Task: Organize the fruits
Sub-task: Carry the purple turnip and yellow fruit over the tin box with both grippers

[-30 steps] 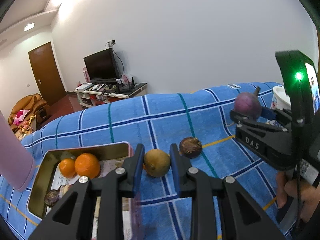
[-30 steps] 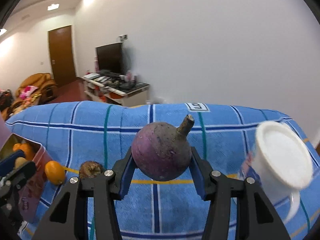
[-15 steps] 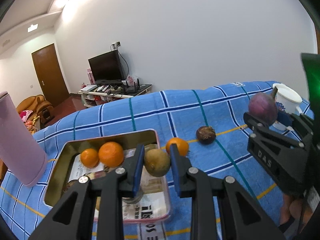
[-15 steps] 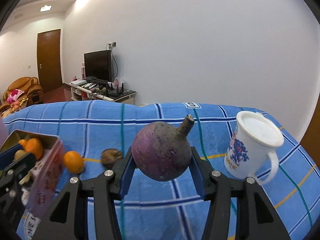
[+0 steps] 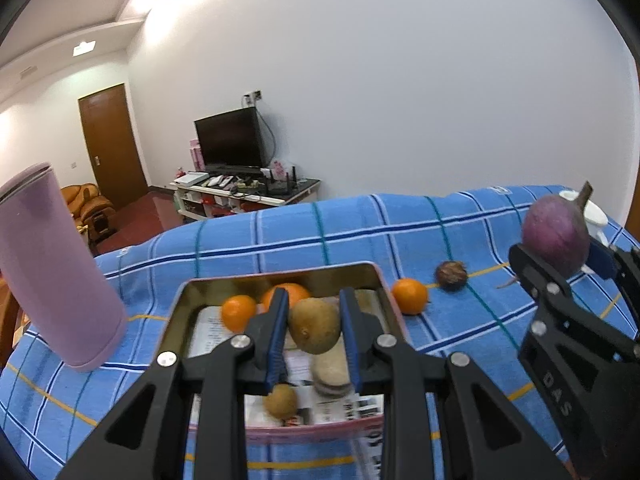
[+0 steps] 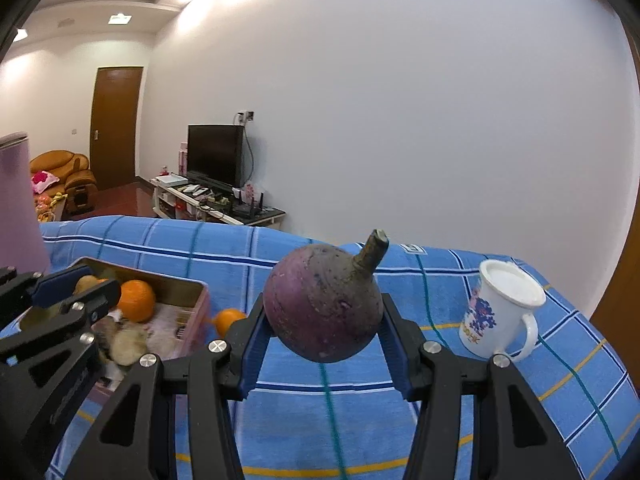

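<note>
Blue plaid cloth (image 5: pixel 360 232) across lower frame, TV (image 5: pixel 230 138) mid-left; left claw (image 5: pixel 314 330) clamped on brownish fruit (image 5: pixel 314 330), right claw (image 6: pixel 322 316) on purple fruit (image 6: pixel 322 304); tin (image 5: pixel 384 292) contents partly hidden

Blue plaid cloth (image 5: pixel 360 236); purple fruit (image 6: pixel 322 304).

A home living room: television (image 6: pixel 215 155) on a low stand (image 6: pixel 218 204), armchair (image 6: pixel 64 176), wooden door (image 6: pixel 114 126).

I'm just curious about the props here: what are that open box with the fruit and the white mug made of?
The box looks like thin metal tin: its inner walls have a dull gold sheen and the outside is printed pink. The mug looks like glazed ceramic or enamel, glossy white with a blue print; the pictures cannot settle which.
</note>
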